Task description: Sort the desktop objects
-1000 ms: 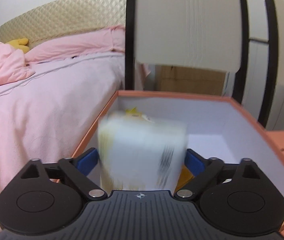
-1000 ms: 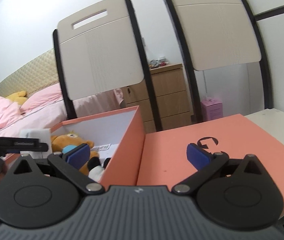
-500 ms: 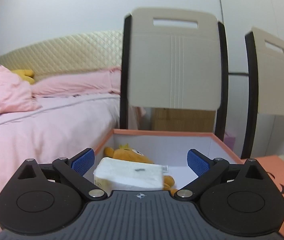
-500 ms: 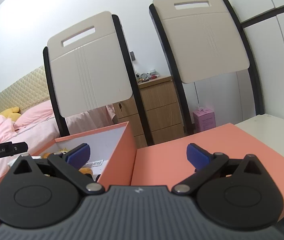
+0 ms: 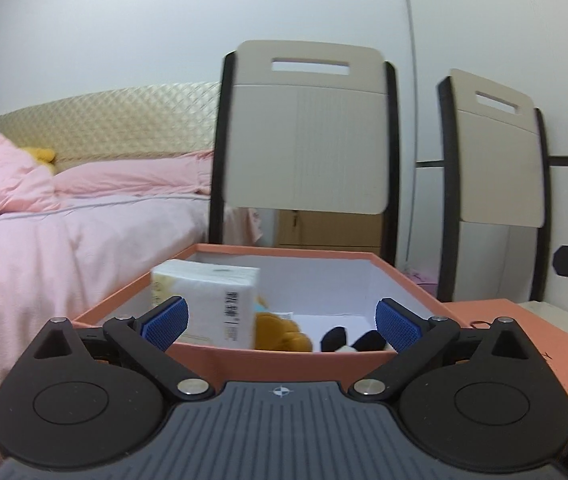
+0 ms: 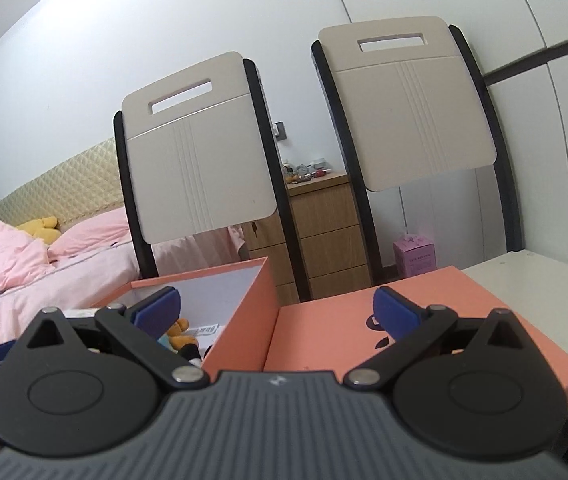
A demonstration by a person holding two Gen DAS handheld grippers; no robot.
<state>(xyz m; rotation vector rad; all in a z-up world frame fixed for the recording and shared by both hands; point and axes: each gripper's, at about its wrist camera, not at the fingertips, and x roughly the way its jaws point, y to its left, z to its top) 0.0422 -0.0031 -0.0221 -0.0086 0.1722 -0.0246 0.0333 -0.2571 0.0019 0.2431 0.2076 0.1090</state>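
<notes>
Inside the box point(image 5: 400, 280) a tissue pack point(image 5: 207, 296) stands: light, squashy, best pinched across its flat sides; both claws, left point(image 5: 281, 318) and right point(image 6: 275, 308), gape empty.

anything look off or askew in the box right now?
Only the tissue pack: it stands tilted against the left wall of the orange box, poking above the rim rather than lying flat beside the orange plush. Both grippers, left and right, are open and empty.

White tabletop point(image 6: 540, 280), bare at the right edge. Directly on it, an open orange box point(image 5: 404, 280) and, just beside on the right, its flat orange lid point(image 6: 344, 328). Behind, a pink-covered bed point(image 5: 63, 240) with pillows and a yellow plush toy point(image 6: 39, 226).
</notes>
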